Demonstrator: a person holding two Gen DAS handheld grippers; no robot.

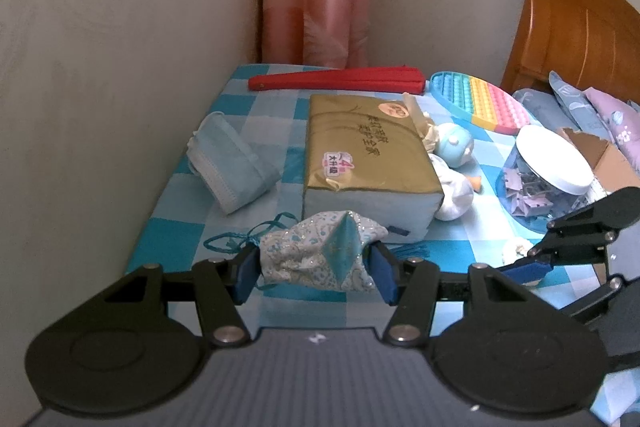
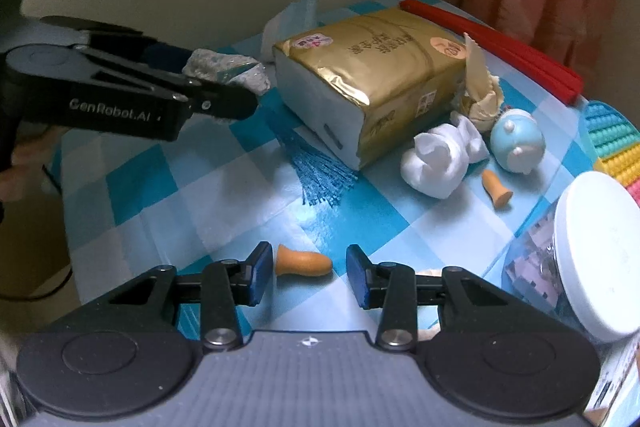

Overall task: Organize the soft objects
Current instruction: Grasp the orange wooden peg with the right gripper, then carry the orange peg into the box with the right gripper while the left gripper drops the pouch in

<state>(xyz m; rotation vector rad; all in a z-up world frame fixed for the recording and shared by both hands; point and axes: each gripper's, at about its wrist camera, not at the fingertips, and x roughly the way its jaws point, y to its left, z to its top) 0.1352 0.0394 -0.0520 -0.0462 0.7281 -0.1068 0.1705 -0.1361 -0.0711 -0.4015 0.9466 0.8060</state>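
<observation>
Left gripper (image 1: 314, 267) clamped on blue-white sachet pouch (image 1: 316, 253) — right gripper (image 2: 306, 277) parted, pads straddling orange earplug (image 2: 303, 262) untouched — on checked tablecloth (image 2: 132, 183).

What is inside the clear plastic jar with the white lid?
The clear plastic jar holds small purple and lilac folded pieces; what they are is unclear, and the white lid hides the upper contents.

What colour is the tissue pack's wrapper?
Gold, on the tissue pack; clearest in the right wrist view.
</observation>
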